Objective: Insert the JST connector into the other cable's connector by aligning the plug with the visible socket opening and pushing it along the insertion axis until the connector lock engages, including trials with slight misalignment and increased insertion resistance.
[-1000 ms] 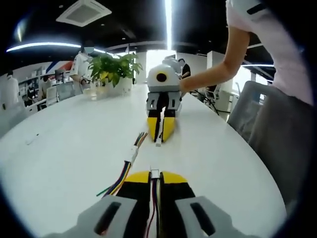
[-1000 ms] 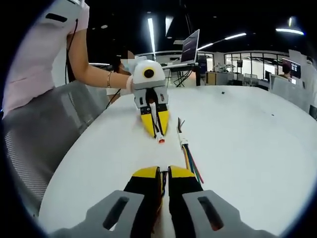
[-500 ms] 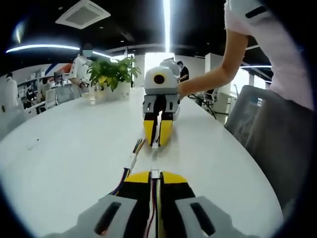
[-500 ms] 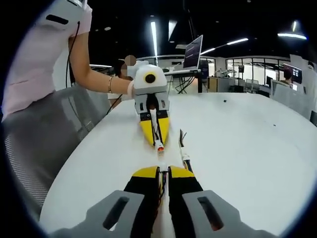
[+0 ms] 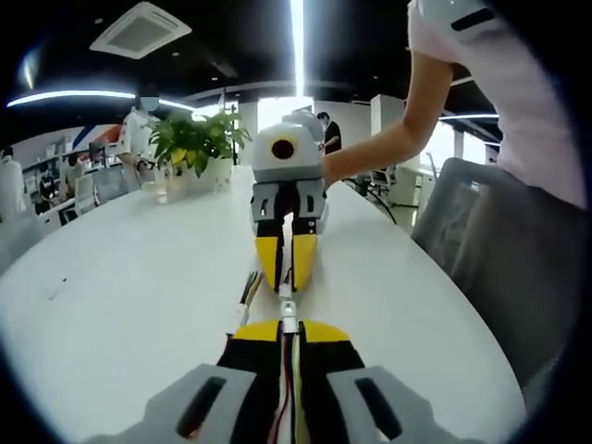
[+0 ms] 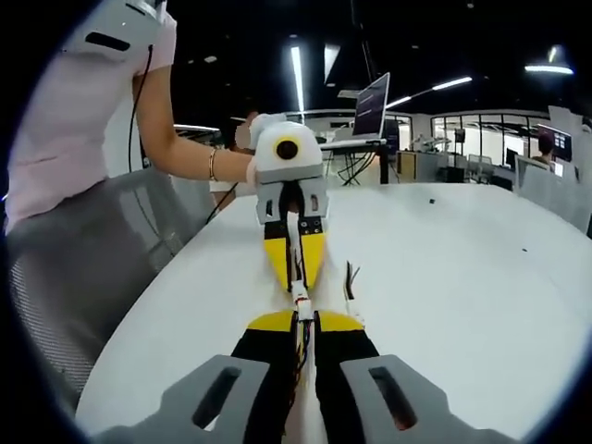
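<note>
— Left gripper view: left hand-held gripper (image 5: 289, 331) clamped on white connector (image 5: 289, 324), tip-to-tip with right hand-held gripper (image 5: 288, 277) over the white counter (image 5: 120, 296).
— Labels?
— None legible; right gripper view: jaws pinch the mating plug (image 6: 301, 305).

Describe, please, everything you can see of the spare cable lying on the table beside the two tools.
The spare cable is a loose bundle of thin coloured wires with a small pale connector partway along it. It lies flat on the white table, just to one side of the line on which the left tool and the right tool meet. Neither tool grips it. In the right gripper view its bare wire ends splay out.
</note>
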A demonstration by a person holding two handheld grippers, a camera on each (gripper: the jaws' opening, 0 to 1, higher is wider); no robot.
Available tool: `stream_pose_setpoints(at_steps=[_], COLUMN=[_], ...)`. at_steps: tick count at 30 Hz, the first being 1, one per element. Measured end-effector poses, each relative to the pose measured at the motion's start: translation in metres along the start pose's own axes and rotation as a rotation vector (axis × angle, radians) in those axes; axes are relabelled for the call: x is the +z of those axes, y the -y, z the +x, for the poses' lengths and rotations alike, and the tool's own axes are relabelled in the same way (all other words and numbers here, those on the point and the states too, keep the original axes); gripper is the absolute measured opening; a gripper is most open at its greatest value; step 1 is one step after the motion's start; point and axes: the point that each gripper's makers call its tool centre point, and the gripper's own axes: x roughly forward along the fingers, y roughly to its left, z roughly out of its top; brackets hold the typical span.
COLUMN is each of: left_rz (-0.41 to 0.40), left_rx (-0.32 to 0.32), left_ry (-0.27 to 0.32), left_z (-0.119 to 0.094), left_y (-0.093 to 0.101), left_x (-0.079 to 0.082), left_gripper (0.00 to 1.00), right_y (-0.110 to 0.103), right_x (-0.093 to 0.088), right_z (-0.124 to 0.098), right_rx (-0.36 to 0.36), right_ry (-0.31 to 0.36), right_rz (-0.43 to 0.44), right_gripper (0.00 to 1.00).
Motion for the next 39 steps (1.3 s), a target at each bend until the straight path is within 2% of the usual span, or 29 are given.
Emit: stream_pose_setpoints(at_steps=[15,26,39], left_rz=[0.008,0.011,0.003], left_rx=[-0.019,-0.021,-0.03], left_ry=[-0.017,-0.019,-0.032], left_z=[0.005,0.0055,0.0064], left_y=[0.0029,0.0011,0.0011], left_x=[-0.0029,0.0038,0.0001], left_gripper=[0.0,0.0,0.0], right_y=[-0.0049,-0.0053,-0.0079], right_x=[-0.0024,-0.0012,-0.0047], right_z=[0.0027,0.0043,0.0068], right_rx=[0.017,0.023,0.033], right_ry=[-0.023,-0.037,-0.083], right_rz=[-0.009,-0.016,-0.016], right_gripper=[0.03,0.03,0.03])
